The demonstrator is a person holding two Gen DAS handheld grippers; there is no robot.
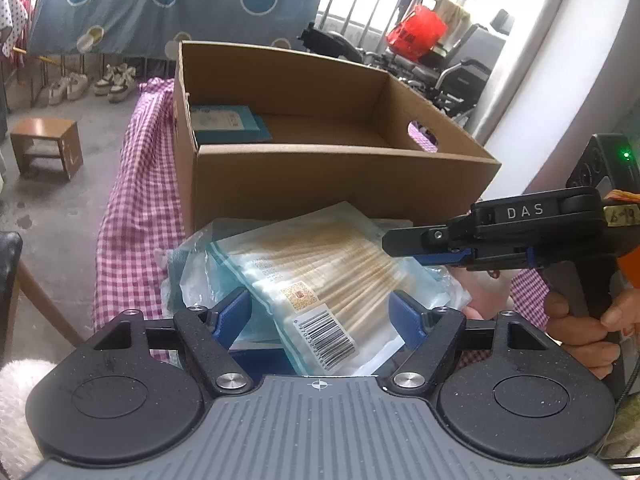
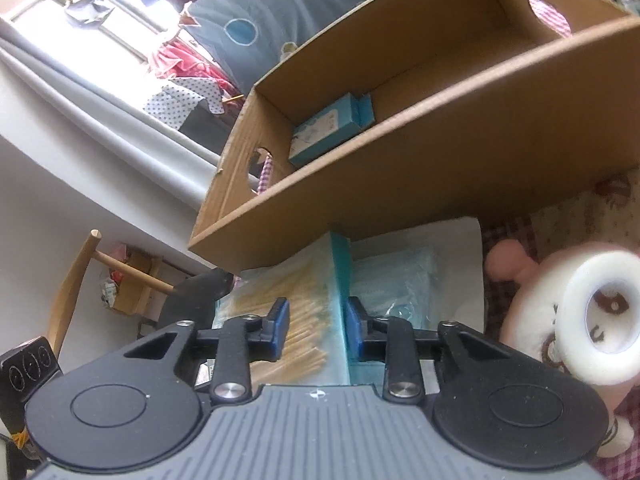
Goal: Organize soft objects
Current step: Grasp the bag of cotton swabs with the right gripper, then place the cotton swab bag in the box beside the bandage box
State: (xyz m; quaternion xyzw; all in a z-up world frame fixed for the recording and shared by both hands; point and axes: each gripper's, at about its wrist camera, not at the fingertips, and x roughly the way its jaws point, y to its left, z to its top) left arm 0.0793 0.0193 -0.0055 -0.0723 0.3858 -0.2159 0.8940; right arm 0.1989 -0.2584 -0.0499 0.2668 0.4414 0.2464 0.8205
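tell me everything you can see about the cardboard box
The cardboard box is plain brown corrugated card, open at the top with no lid in view, with an oval handle hole cut in an end wall. It sits upright on a pink checked cloth. Inside, at one end, lies a small blue carton; the rest of the visible floor is bare. Clear plastic packets lie against its near wall.

Brown cardboard box (image 1: 320, 176), pink-and-white checked cloth (image 1: 136, 216), teal carton (image 1: 228, 124), blue fingers (image 1: 234, 314).

The cardboard box (image 1: 320, 184) looks matt and brown. The cotton swab packet (image 1: 320, 280) is shiny clear plastic (wooden sticks inside). The checked cloth (image 1: 136, 216) looks soft.
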